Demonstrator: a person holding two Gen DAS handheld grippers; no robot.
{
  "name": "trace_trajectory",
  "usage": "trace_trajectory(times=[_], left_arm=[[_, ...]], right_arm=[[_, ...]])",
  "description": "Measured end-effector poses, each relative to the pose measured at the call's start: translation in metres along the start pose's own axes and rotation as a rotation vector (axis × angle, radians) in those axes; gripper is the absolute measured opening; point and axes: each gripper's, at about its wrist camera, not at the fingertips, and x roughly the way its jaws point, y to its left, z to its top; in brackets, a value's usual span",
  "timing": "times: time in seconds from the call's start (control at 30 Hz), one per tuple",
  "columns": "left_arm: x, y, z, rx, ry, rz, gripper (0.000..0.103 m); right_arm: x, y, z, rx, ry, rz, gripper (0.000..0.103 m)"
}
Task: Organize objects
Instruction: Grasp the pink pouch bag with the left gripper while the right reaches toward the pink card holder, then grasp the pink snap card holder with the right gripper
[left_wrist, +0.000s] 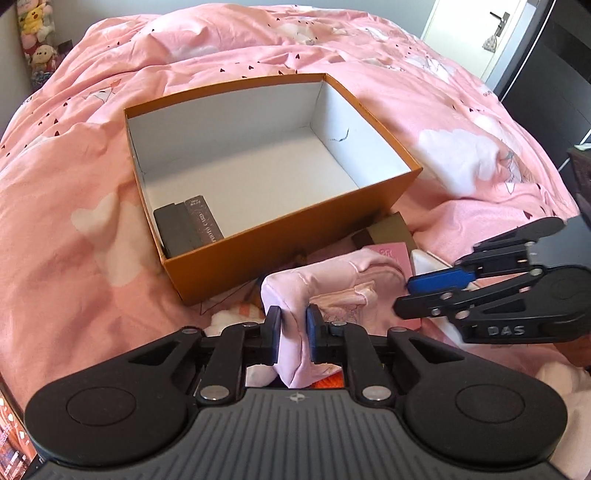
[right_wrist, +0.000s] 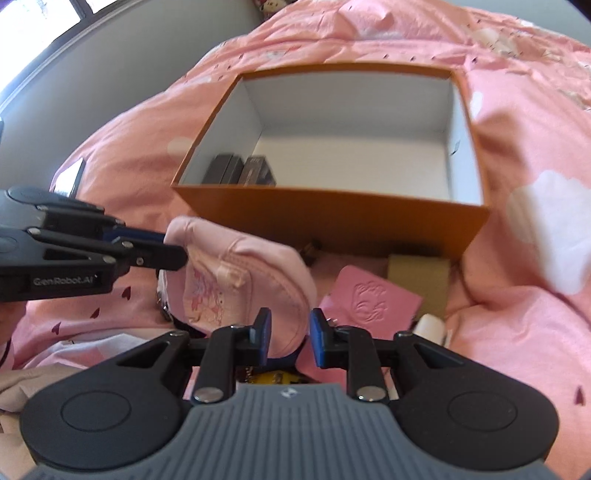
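Your left gripper (left_wrist: 291, 330) is pinched on a fold of the pink pouch (left_wrist: 332, 284), pads (left_wrist: 274, 325) squeezing the fabric from both sides, so the soft thing hangs from that one corner and droops to your right. That grip makes sense: cloth has no hard edge, so you take a bunched fold. Your right gripper (right_wrist: 286, 334) is spread a little, jaws parted with the pouch's lower edge between them but no squeeze that I can see; it looks ready to take the sagging end so the pouch travels flat instead of swinging.

The pouch sits just in front of the box (left_wrist: 295, 240), near its front wall and not yet over the rim. The box is open on the pink duvet (left_wrist: 74, 184), mostly bare inside, with two dark cases (left_wrist: 190, 225) stood together in the near left corner. They're packed tight to the wall, which leaves the wide middle free, and I'd judge that's where the pouch goes.

Still waiting on the bed by the front wall: a pink card (right_wrist: 369, 299), a tan box (right_wrist: 417, 273) and something white (right_wrist: 430, 326) I can't make out. So you're early in the job; lift clear of that front wall before you go forward, or the dangling end may catch it
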Motion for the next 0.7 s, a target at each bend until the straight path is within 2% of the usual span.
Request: trace_trajectory(times=[0.13, 0.23, 0.37, 0.53, 0.6, 0.7], left_arm=[[-0.001, 0.002, -0.003, -0.004, -0.006, -0.006, 0.018], [0.0, 0.001, -0.003, 0.0, -0.05, 0.018, 0.022], [-0.004, -0.014, -0.006, 0.145, -0.101, 0.075, 0.023], [-0.001, -0.026, -0.009, 0.249, -0.105, 0.05, 0.025], [0.002, -0.036, -0.011, 0.329, -0.1, 0.053, 0.028], [0.012, -0.049, -0.015, 0.456, -0.07, 0.054, 0.038]], right_arm=[[0.019, 0.005, 0.003, -0.005, 0.035, 0.022, 0.025], [0.031, 0.007, 0.009, -0.015, 0.033, -0.013, 0.024], [0.032, 0.005, 0.015, -0.013, 0.017, -0.036, 0.023], [0.021, -0.007, 0.014, 0.013, -0.002, -0.064, 0.024], [0.017, -0.012, 0.012, 0.028, -0.006, -0.081, 0.024], [0.015, -0.019, 0.005, 0.056, 0.013, -0.081, 0.024]])
